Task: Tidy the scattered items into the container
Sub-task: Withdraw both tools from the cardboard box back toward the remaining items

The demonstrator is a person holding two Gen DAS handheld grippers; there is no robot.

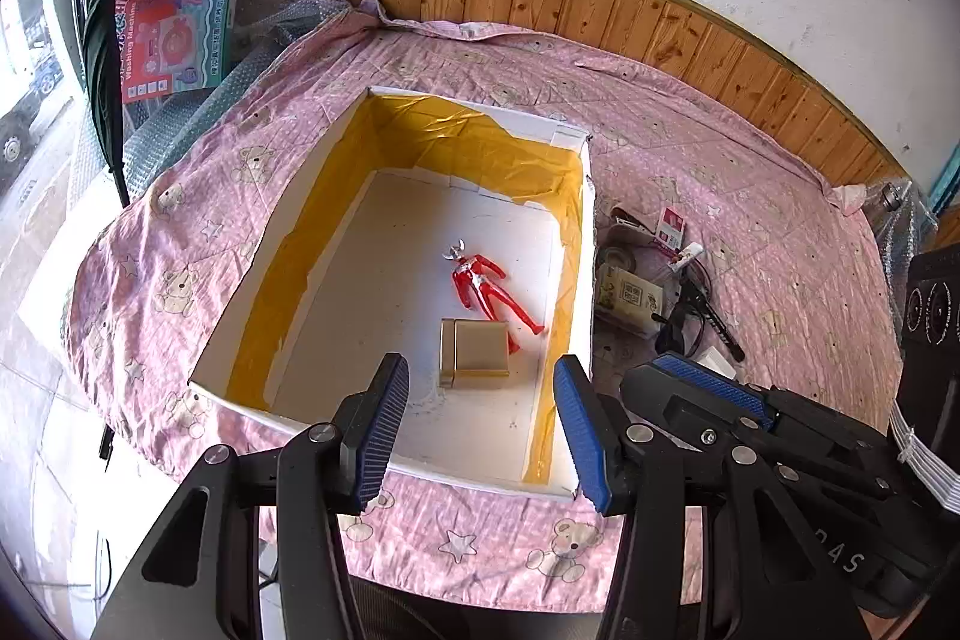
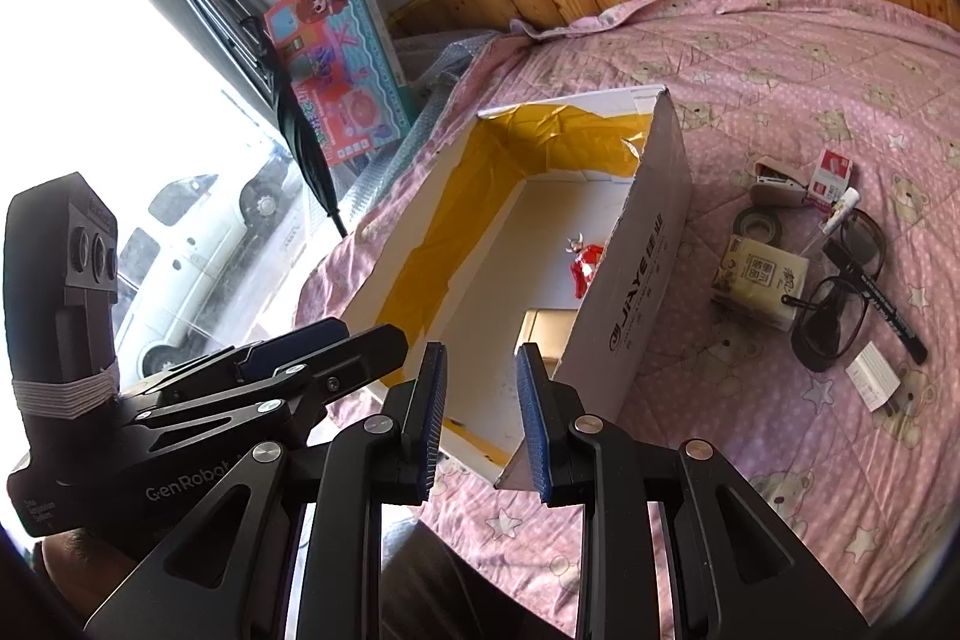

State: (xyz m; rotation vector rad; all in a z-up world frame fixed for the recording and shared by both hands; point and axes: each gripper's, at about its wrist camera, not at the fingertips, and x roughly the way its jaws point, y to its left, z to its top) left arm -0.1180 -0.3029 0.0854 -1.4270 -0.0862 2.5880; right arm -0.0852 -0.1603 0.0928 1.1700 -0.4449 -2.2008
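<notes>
Right of our right tool (image 2: 480, 418), the scattered items (image 2: 822, 268) lie on the bed; both tools gape empty, the left tool (image 1: 480, 424) over the box (image 1: 573, 244), so we should reach right and descend squarely.

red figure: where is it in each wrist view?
Left wrist: red figure lies flat on the box floor, centre of frame, feet by the gold case.
Right wrist: only its head and upper body show, just left of centre, the rest behind the box's near wall.
Shared landmark: the gold case, just nearer the camera than the figure in both.
</notes>
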